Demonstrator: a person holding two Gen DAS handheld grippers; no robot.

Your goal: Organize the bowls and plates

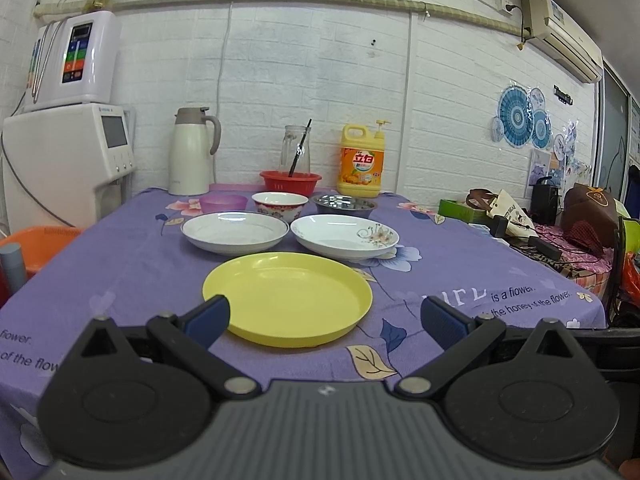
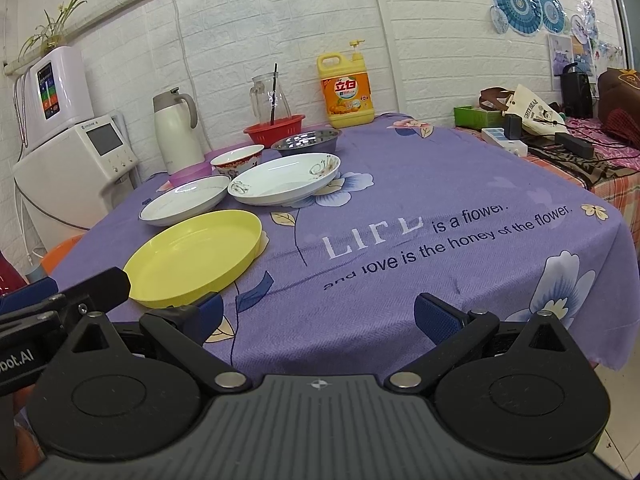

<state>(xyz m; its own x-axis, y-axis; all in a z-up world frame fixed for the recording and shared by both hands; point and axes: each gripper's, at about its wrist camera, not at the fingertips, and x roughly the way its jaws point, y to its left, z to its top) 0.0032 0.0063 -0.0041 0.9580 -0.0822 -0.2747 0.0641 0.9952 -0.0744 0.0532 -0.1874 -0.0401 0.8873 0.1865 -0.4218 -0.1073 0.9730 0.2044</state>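
A yellow plastic plate point(image 1: 287, 298) point(image 2: 194, 256) lies nearest on the purple tablecloth. Behind it lie a plain white plate point(image 1: 235, 232) point(image 2: 185, 199) and a white plate with a flower print point(image 1: 344, 236) point(image 2: 285, 178). Further back stand a pink plastic bowl point(image 1: 223, 202) point(image 2: 188, 173), a red-patterned ceramic bowl point(image 1: 279, 204) point(image 2: 237, 160) and a steel bowl point(image 1: 344, 204) point(image 2: 306, 142). My left gripper point(image 1: 325, 316) is open and empty, just short of the yellow plate. My right gripper point(image 2: 318, 314) is open and empty over the table's near edge, right of the yellow plate.
At the back stand a thermos jug point(image 1: 191, 150), a red basket point(image 1: 290, 185) with a glass pitcher, and an orange detergent bottle point(image 1: 361, 160). A water dispenser point(image 1: 66, 168) stands left of the table. A cluttered side table point(image 2: 560, 148) is on the right.
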